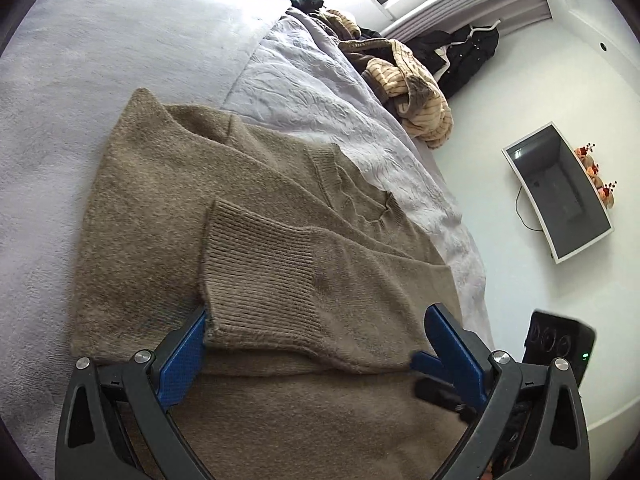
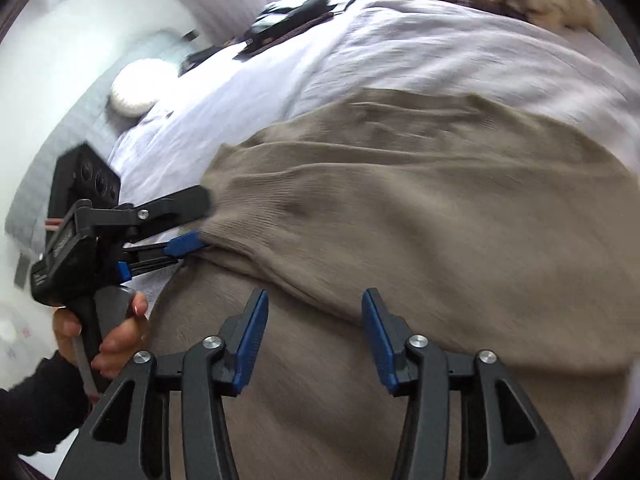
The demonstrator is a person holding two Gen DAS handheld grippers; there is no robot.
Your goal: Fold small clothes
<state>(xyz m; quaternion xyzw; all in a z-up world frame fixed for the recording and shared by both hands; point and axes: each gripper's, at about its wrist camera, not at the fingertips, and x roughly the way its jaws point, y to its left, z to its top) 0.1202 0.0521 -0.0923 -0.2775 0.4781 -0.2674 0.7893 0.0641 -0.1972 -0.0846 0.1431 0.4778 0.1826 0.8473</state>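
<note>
From the left wrist view, the brown sweater [image 1: 248, 240] lies spread on the bed [image 1: 60, 100], one sleeve [image 1: 280, 276] folded across the body so its ribbed cuff sits between the jaws of the left gripper [image 1: 316, 340], which stand wide apart with nothing pinched; I'd guess the sleeve was set there to narrow the garment before the next fold. Off to the side a heap of striped clothes [image 1: 412, 92] waits at the bed's edge. From the right wrist view, the right gripper [image 2: 316, 340] hovers over the sweater's [image 2: 440, 240] body with its blue pads [image 2: 252, 340] parted and empty. The left gripper [image 2: 196, 220] shows here too, held by a hand [image 2: 116, 336], its tips right at the sleeve end, though blur keeps me from telling whether they touch it
</note>
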